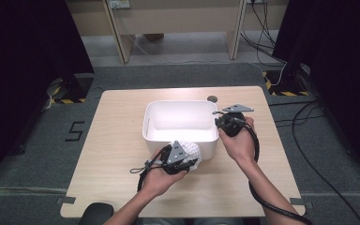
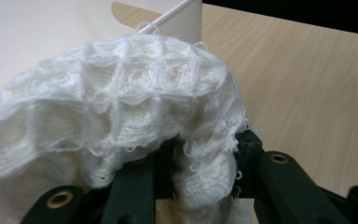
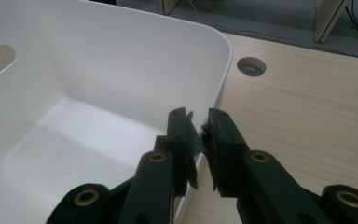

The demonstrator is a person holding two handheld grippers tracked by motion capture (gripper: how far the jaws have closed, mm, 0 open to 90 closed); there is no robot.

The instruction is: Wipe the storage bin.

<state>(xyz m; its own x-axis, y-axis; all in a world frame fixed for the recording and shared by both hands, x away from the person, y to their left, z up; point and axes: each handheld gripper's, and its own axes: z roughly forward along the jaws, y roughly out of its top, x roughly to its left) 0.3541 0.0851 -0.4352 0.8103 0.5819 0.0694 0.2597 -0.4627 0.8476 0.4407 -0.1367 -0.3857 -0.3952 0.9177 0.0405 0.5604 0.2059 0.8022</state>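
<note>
A white waffle-knit cloth (image 2: 121, 102) is bunched up in my left gripper (image 2: 200, 163), whose jaws are shut on a fold of it. In the high view that cloth (image 1: 193, 149) rests against the near wall of a white plastic bin (image 1: 150, 123), with my left gripper (image 1: 183, 155) just in front of it. My right gripper (image 1: 221, 123) is at the bin's right wall. In the right gripper view its jaws stand either side of the bin's rim (image 3: 221, 70) and my right gripper (image 3: 199, 125) is shut on that wall. Nothing lies inside the bin.
The light wooden table (image 1: 112, 154) has a round cable hole (image 1: 212, 99) behind the bin, also the hole (image 3: 251, 66) beyond my right jaws. Cables trail from both grippers toward the near edge. Dark curtains and floor cables surround the table.
</note>
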